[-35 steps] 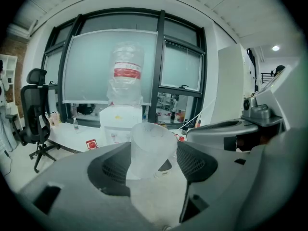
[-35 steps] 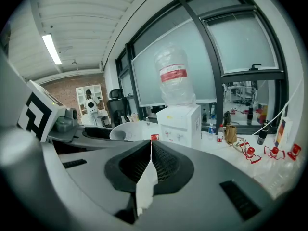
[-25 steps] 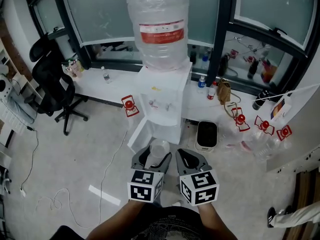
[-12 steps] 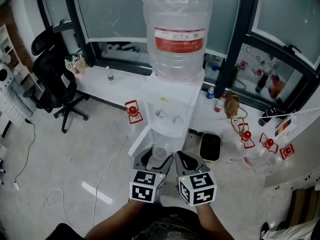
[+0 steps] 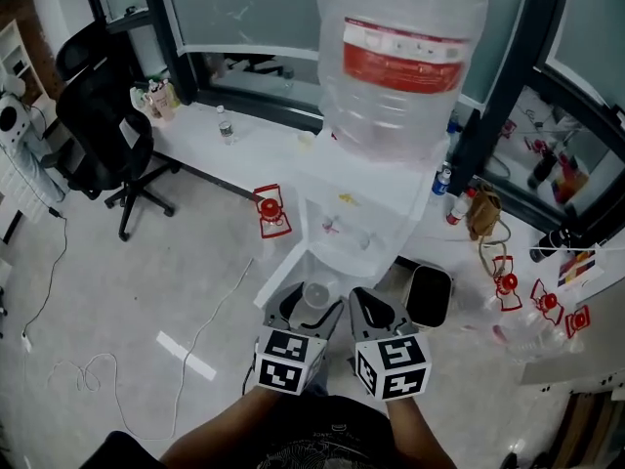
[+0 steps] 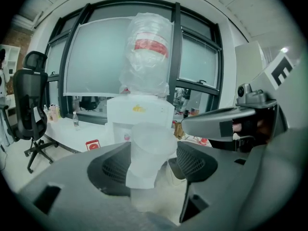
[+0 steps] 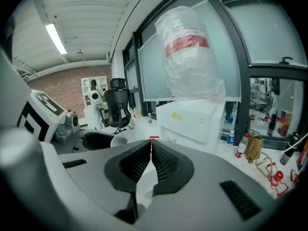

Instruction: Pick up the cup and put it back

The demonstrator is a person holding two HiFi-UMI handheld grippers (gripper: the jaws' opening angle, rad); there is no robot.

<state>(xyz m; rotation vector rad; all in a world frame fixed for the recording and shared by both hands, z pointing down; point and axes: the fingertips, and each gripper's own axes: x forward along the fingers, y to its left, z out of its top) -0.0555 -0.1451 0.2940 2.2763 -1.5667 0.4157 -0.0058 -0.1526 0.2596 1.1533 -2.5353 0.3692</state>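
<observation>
The left gripper [image 5: 307, 308] has its jaws clamped on the cup [image 5: 314, 294], one dark ribbed pad against each side of it. The cup is a cloudy, see-through plastic one. It stands with its long axis close to upright, open mouth up and narrower base down between the jaws, the top leaning a little toward the right gripper [image 5: 366, 303]. That gripper sits just beside the left one at about the same height, and its jaws are together, tips touching, with nothing between them. Both are held low in front of the person, the cup in the air just short of the white water cooler [image 5: 342, 218], whose front faces the grippers. A big clear water bottle [image 5: 402, 62] with a red label sits upside down on top of the cooler. Below is a pale, glossy floor [image 5: 146, 281] with a thin cable [image 5: 210, 320] trailing across it and a black-and-white bin [image 5: 430, 296] just right of the cooler. A black office chair [image 5: 96, 130] stands well off to the left. Along the back runs a low white ledge [image 5: 195, 159] under dark-framed frosted windows [image 5: 244, 8] – a small bottle [image 5: 224, 125] stands on it.
</observation>
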